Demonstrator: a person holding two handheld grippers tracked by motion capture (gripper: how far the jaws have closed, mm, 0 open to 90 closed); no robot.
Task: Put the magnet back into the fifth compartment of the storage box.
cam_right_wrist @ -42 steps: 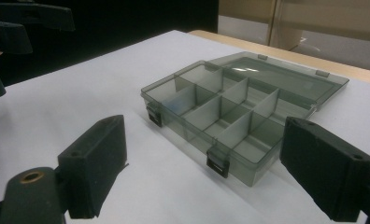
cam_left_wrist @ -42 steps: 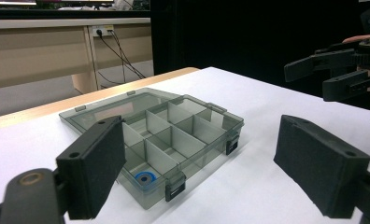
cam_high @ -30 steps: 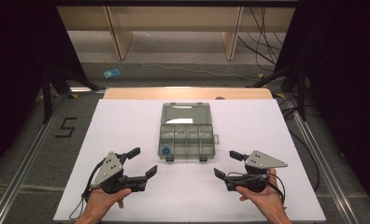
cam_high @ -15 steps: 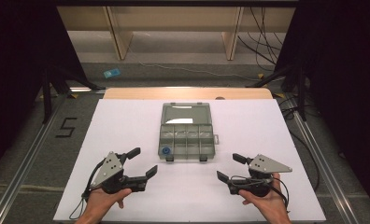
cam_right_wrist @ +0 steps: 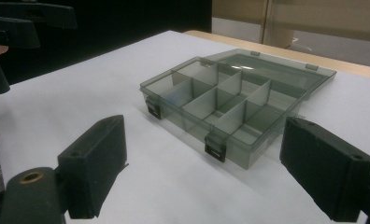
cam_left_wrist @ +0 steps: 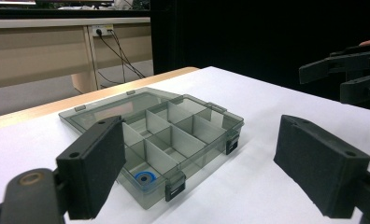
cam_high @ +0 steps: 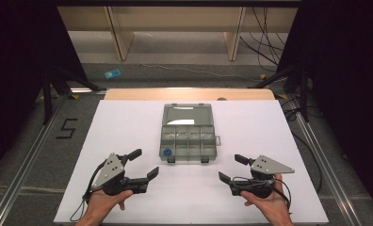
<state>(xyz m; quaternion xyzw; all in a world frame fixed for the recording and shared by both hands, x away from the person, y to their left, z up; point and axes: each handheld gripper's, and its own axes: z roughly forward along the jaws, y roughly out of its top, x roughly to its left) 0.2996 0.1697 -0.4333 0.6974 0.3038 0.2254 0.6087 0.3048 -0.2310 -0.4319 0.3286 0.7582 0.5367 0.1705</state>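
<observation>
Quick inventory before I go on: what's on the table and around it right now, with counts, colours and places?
Organizer box: one, smoky grey clear plastic, table centre, lid open and laid flat on the far side.
Ring: one, blue, in the box's near-left compartment.
Table: one, white top, wooden strip along the far edge.
Blue item: one, on the floor beyond the table; too small to identify.
Left gripper: one, black, near-left of the box, jaws open, holding nothing.
Right gripper: one, black, near-right, jaws open, holding nothing.
</observation>
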